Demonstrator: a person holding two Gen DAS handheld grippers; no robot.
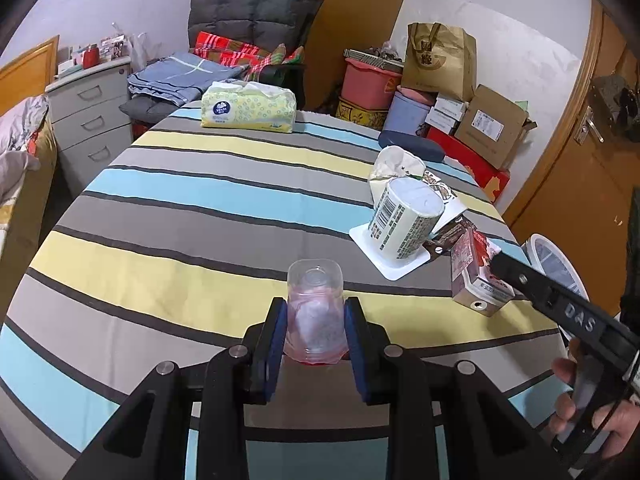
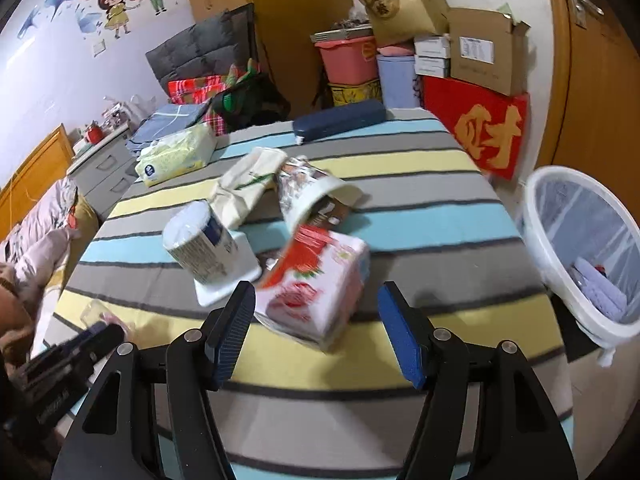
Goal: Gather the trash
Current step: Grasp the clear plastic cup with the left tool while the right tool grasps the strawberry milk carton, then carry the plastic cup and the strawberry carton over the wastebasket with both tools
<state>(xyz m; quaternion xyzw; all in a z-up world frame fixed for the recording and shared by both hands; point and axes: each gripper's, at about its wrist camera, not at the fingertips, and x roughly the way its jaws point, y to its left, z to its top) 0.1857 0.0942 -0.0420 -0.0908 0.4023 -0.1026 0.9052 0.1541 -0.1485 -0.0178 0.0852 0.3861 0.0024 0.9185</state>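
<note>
My left gripper [image 1: 316, 308] is shut on a clear plastic cup [image 1: 315, 280] with pink residue, held mouth toward me just above the striped tablecloth [image 1: 180, 200]. In the right wrist view my right gripper [image 2: 318, 296] is open, and a pink-and-red drink carton [image 2: 316, 280] lies tilted between its blue pads without being pressed. That carton [image 1: 476, 276] shows beside the right gripper's finger [image 1: 520, 276] in the left wrist view. An upturned white tub [image 1: 404, 220] stands on its square lid. A tipped paper cup [image 2: 308, 192] and a cream cloth bag [image 2: 244, 188] lie behind.
A white bin [image 2: 580, 248] with a clear liner stands off the table's right edge. A yellow tissue pack [image 1: 248, 108] and a dark blue case [image 1: 412, 146] lie at the far side. Boxes, tubs and a chair crowd the wall behind.
</note>
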